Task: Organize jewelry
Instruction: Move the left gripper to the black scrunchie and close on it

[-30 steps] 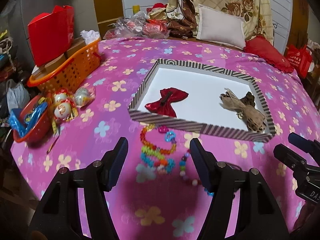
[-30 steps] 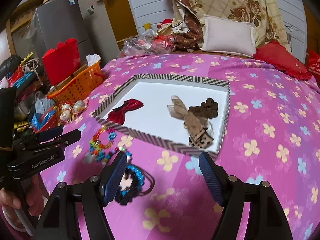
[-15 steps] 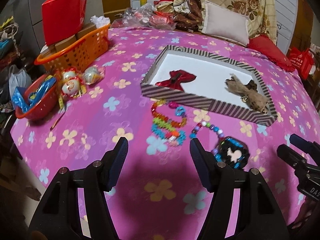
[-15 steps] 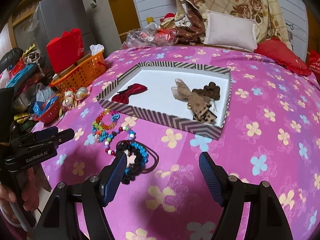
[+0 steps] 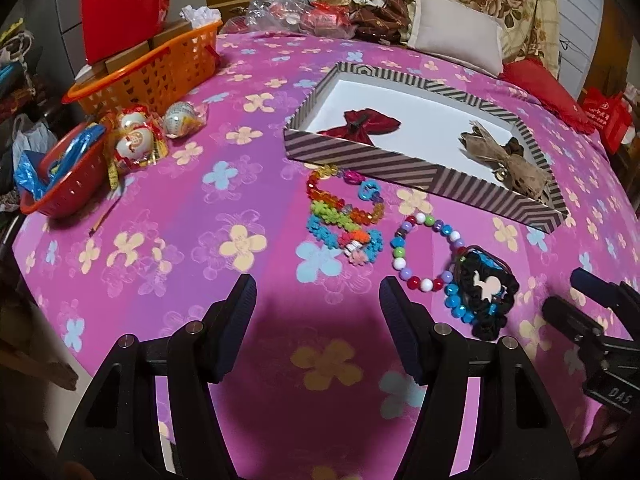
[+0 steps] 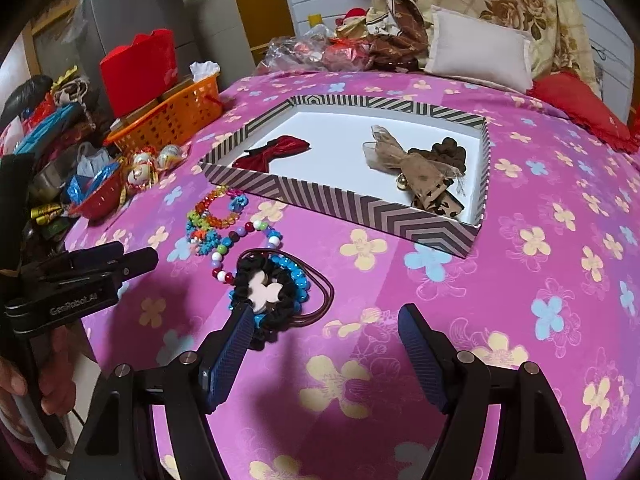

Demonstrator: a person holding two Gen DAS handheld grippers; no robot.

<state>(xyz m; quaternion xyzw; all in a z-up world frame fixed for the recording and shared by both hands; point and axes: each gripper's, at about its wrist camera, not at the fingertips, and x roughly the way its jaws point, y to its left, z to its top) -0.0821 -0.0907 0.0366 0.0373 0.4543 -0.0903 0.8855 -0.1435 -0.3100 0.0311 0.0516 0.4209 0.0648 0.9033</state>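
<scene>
Readable text: we see "GenRobot.AI" on the left gripper [image 6: 132,260] body in the right wrist view, and "DAS" on the right gripper's body at the edge of the left wrist view. The red bag [image 5: 606,118] at far right has white print we can't read.

Left gripper [image 5: 318,304]: jaws apart, nothing between them, over bare pink floral bedspread [image 5: 160,208]. A hand [image 6: 24,384] grips its handle.

Right gripper [image 6: 326,326]: jaws apart, empty. Its left fingertip [image 6: 240,320] sits just beside the black scrunchie [image 6: 266,290]; we can't tell if it touches.

Nearest jewelry: black scrunchie with a pale cutout charm, lying over a blue bead bracelet [image 5: 460,306] and a thin brown hair tie [image 6: 320,300]. Just beyond, a multicolour round-bead bracelet [image 5: 424,252], then a heap of colourful plastic bracelets [image 5: 344,216] just beside the tray wall.

Striped tray [image 5: 360,156], white floor: red bow [image 5: 366,126] at left, tan bow [image 5: 504,160] with a dark brown scrunchie [image 6: 450,152] at right.

Farther left: red bowl [image 5: 60,184], wrapped ornaments [image 5: 136,140], orange basket [image 5: 152,76]. Pillows at the back.
</scene>
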